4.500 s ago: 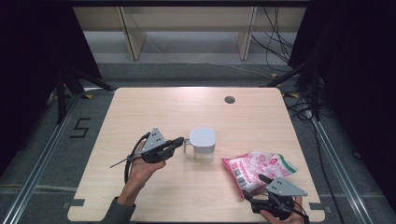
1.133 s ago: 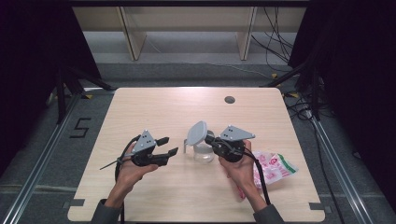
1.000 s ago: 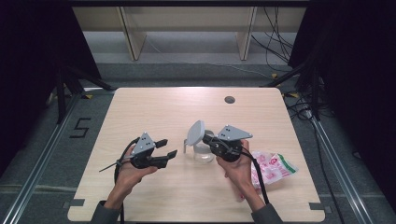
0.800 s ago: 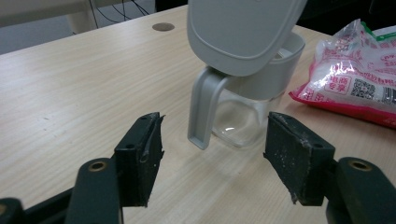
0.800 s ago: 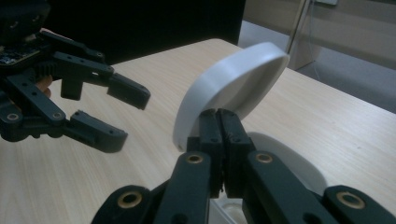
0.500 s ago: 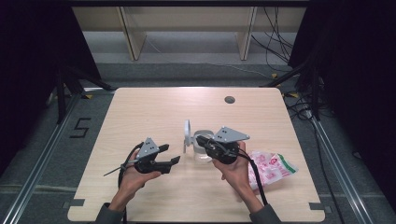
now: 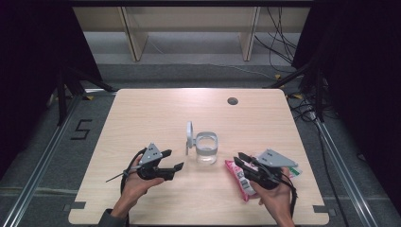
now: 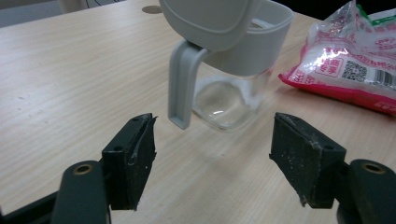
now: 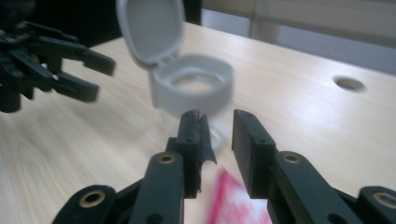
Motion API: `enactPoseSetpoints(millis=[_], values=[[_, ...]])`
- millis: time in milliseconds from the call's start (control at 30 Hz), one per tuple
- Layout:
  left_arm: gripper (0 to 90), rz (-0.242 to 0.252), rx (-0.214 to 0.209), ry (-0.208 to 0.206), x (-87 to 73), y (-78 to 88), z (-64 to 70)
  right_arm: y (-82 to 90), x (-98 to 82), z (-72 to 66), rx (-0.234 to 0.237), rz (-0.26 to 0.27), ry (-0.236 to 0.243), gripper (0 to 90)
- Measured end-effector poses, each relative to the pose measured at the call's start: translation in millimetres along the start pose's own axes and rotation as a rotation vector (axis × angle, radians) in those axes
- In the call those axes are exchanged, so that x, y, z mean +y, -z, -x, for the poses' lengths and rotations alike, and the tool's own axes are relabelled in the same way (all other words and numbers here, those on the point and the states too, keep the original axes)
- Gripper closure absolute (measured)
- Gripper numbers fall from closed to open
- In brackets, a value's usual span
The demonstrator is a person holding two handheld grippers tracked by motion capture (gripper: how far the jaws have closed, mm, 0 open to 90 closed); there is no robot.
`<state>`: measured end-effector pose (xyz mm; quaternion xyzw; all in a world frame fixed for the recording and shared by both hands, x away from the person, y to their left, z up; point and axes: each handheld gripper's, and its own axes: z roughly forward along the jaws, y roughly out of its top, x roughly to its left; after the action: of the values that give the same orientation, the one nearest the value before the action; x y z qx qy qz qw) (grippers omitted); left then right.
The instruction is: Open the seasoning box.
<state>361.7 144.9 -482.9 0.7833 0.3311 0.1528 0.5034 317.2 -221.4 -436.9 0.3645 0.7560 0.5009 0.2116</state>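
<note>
Right gripper, jaws slightly parted and just opening, empty, hovers over the bag; left gripper spread. Jar mid-bench, lid already flipped open; filling remains.

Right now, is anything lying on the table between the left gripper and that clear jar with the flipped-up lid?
No. In the left gripper view, only bare wooden table lies between the open left gripper and the jar; the high view agrees.
</note>
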Motion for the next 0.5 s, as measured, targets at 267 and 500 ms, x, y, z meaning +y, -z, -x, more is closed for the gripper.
enactPoseSetpoints(millis=[267, 500], values=[[29.3, -0.008, -0.012, -0.010, -3.7, 1.0, 6.9, 51.8, -44.0, 20.9, -0.185, -0.054, -0.108, 60.2], [29.0, -0.001, -0.013, -0.012, -5.1, 4.7, 3.2, 80.2, -65.6, 26.4, -0.266, -0.042, -0.297, 53.1]])
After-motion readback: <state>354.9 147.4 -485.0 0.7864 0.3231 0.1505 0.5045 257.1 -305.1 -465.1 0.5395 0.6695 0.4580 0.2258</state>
